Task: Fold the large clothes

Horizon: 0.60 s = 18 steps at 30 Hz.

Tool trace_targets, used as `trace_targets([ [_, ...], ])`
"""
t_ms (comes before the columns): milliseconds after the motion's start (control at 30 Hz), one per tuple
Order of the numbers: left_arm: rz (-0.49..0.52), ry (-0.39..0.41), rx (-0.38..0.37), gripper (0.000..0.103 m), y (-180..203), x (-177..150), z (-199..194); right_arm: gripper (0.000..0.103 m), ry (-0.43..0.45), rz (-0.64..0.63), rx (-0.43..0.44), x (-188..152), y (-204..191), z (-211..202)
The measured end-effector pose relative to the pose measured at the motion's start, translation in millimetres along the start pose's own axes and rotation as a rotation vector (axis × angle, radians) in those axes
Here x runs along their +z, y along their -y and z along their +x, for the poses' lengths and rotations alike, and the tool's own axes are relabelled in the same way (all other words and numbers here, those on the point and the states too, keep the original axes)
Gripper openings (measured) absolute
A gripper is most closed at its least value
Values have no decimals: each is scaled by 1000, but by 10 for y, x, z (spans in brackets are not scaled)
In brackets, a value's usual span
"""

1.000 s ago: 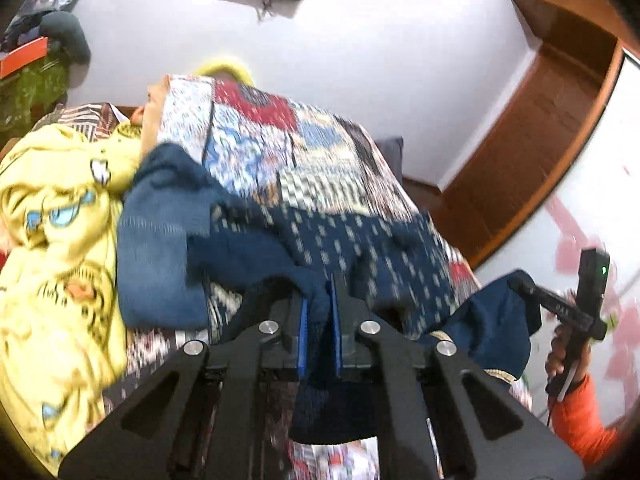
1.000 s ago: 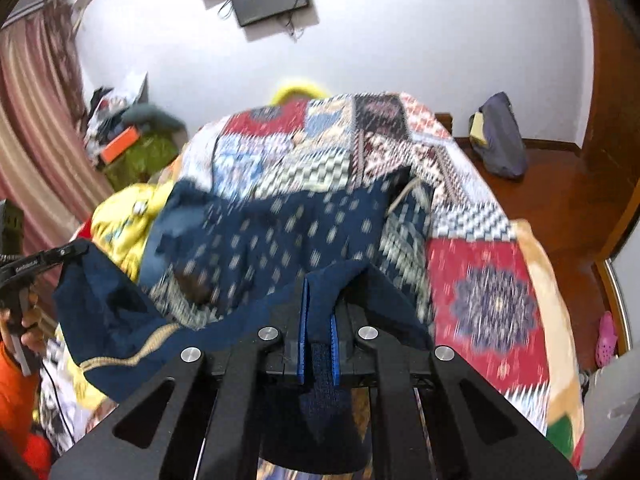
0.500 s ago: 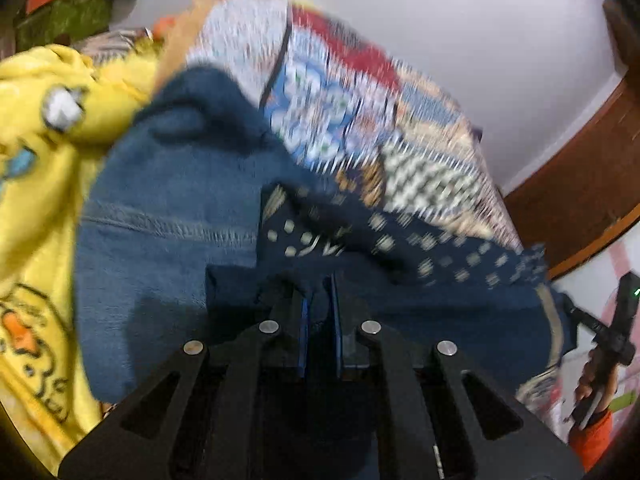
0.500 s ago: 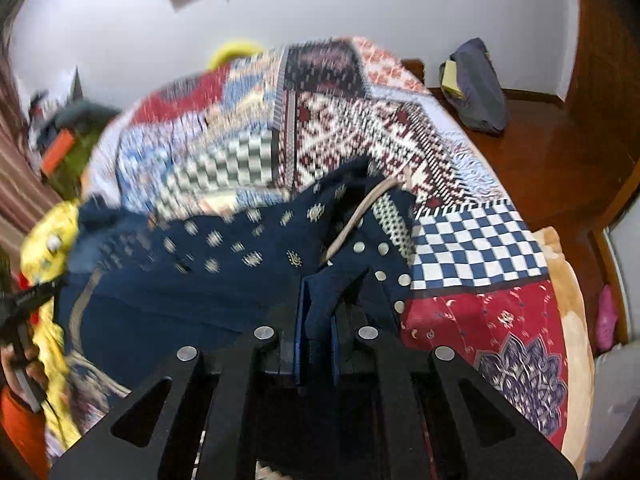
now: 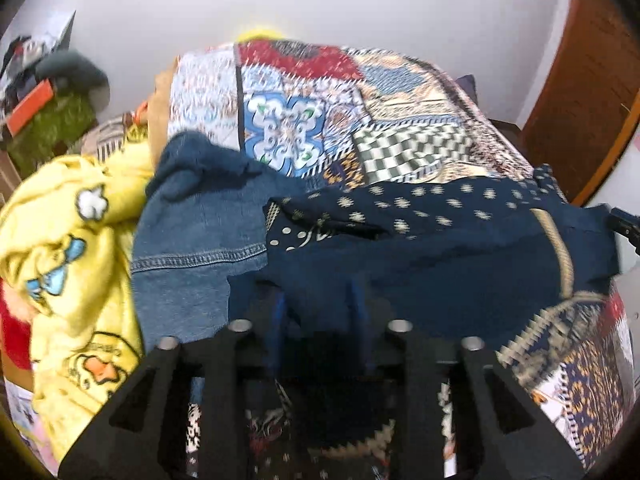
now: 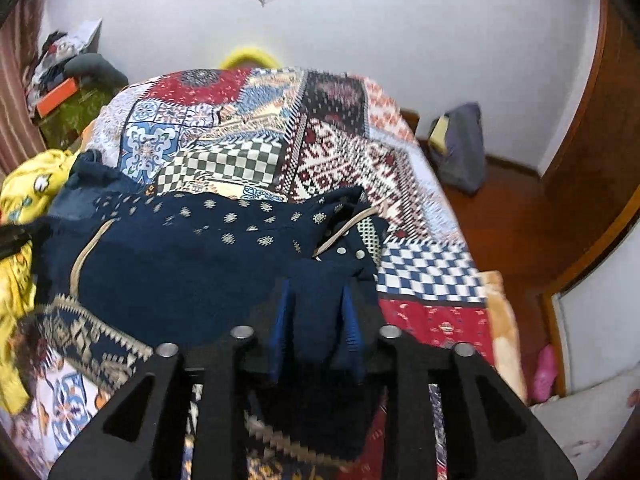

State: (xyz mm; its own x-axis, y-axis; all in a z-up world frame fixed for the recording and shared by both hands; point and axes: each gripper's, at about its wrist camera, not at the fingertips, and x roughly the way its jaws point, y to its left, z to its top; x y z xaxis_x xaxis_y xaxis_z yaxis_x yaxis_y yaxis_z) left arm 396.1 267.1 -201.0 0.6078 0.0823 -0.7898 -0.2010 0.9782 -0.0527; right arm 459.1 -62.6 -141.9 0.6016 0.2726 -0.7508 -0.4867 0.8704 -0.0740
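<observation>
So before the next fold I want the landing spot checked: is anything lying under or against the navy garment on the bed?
Yes. The navy garment overlaps a denim piece at its left end, with a yellow blanket beyond. The quilt on the other side looks bare.

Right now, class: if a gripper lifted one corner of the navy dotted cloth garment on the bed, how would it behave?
The navy dotted cloth garment would probably hang limp: it lies in soft folds on the patchwork bedspread. It likely trails rather than lifts whole, being spread wide. Its loose fabric between the right gripper fingers might slip out.

Bed, patchwork quilt (image 6: 336, 152); on it navy dress (image 6: 180, 264), denim garment (image 5: 192, 240), yellow blanket (image 5: 68, 240).
</observation>
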Motion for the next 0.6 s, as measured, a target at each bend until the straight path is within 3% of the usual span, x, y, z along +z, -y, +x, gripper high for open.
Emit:
trace_targets([
  [67,15,45,28,60,56,-28,-168,52,39,-21,-4,-72,-89,-172],
  [133,30,90,45,62,125,-66,-330,60,53,-27,13,-134,-147,-268],
  [267,59,109,12,70,288,-186,-465,60,24,-33,115,-241,-290,-303],
  [367,107,54,-31,70,479,-328,-363,60,-33,-26,188,-341,-417,-167],
  [600,146,-16,32,70,706,-440,123,60,-116,-70,147,-463,-705,261],
])
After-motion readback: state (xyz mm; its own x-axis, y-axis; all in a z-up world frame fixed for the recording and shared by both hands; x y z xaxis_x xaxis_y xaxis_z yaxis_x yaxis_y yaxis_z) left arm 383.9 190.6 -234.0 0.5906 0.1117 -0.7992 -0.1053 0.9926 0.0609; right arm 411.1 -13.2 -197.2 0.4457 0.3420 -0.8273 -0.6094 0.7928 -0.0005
